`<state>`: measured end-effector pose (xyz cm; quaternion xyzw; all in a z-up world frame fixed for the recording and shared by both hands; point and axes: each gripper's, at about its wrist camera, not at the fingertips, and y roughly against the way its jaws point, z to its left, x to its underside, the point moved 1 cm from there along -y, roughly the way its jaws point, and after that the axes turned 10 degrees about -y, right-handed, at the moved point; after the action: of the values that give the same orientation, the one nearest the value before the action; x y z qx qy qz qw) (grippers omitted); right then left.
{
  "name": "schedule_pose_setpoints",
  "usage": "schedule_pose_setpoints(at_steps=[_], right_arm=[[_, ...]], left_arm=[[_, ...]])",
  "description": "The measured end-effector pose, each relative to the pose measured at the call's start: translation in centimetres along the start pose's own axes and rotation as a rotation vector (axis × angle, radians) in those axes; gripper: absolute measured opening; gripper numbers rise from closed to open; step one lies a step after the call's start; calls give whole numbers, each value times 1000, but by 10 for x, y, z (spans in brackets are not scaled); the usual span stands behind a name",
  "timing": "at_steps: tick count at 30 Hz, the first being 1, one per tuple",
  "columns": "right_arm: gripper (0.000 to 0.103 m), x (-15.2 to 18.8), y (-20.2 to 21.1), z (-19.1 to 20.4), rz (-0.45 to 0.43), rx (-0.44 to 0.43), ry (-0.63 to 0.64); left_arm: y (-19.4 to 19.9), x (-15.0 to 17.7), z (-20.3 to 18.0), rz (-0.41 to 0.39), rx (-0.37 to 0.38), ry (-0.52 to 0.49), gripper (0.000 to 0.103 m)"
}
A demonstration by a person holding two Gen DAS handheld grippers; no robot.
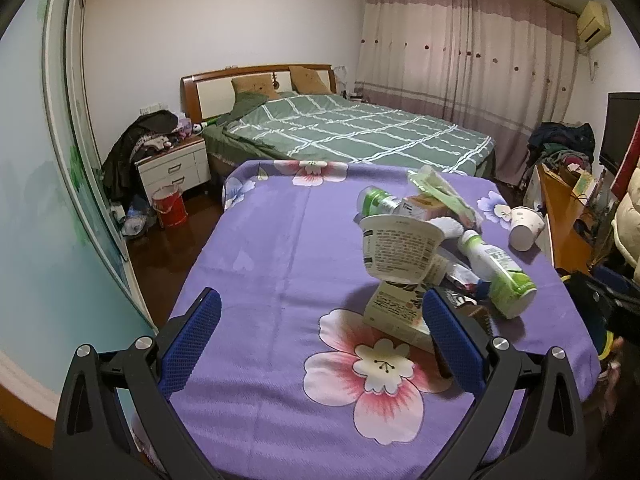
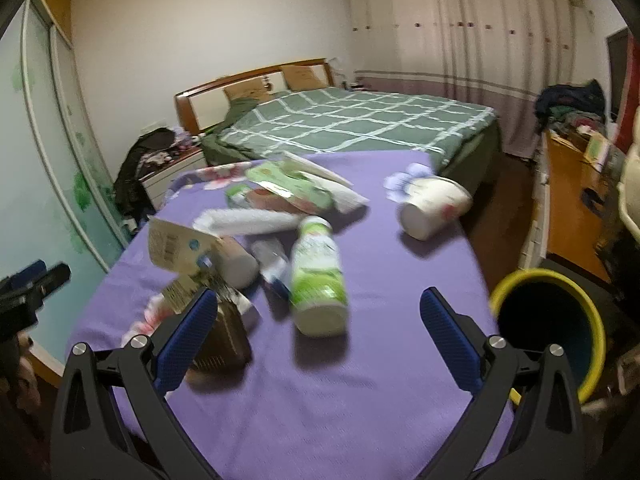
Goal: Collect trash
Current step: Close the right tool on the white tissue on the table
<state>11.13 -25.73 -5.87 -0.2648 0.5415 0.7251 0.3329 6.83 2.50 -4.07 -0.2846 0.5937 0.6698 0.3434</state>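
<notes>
A pile of trash lies on a table with a purple flowered cloth point(image 1: 272, 248). It holds a white yogurt tub point(image 1: 400, 250), a carton point(image 1: 396, 308) under it, a white-and-green bottle point(image 1: 498, 270) and a paper cup point(image 1: 526, 226) lying on its side. My left gripper point(image 1: 320, 320) is open and empty, just left of the carton. My right gripper point(image 2: 318, 320) is open and empty, with the bottle point(image 2: 318, 280) lying between its fingers and a little beyond them. The paper cup point(image 2: 434, 206) lies at the far right. A bin with a yellow rim point(image 2: 550, 328) stands beside the table's right edge.
A bed with a green checked cover point(image 1: 352, 132) stands behind the table. A nightstand point(image 1: 174, 166) with clothes and a red bucket point(image 1: 170, 208) are at the left. A wooden desk point(image 1: 564, 208) with clutter is at the right. My left gripper point(image 2: 30, 292) shows at the right view's left edge.
</notes>
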Motion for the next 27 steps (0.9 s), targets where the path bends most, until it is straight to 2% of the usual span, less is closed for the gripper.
schedule_pose_setpoints(at_steps=[4,7,9,16,22,27], right_arm=[[95,-28,-35,9,6,10,-1],[86,-55,-65,14,18,1,-4],[85,-71,-82,17,16,2,4],[73,-116,-169,23,110,11,38],[73,-144,-215,27,182,0,32],[73,-159,-236,36,211,-3,44]], left_arm=[[-16,-5,8,17,-8,7,99],[-29,-10,15,25,-10,15,99],[-37,-15,20,29,-12,19,99],[-75,-39,19,52,5,12,99],[-105,-58,13,62,21,-2,99],[-129,-72,10,75,41,-10,99]])
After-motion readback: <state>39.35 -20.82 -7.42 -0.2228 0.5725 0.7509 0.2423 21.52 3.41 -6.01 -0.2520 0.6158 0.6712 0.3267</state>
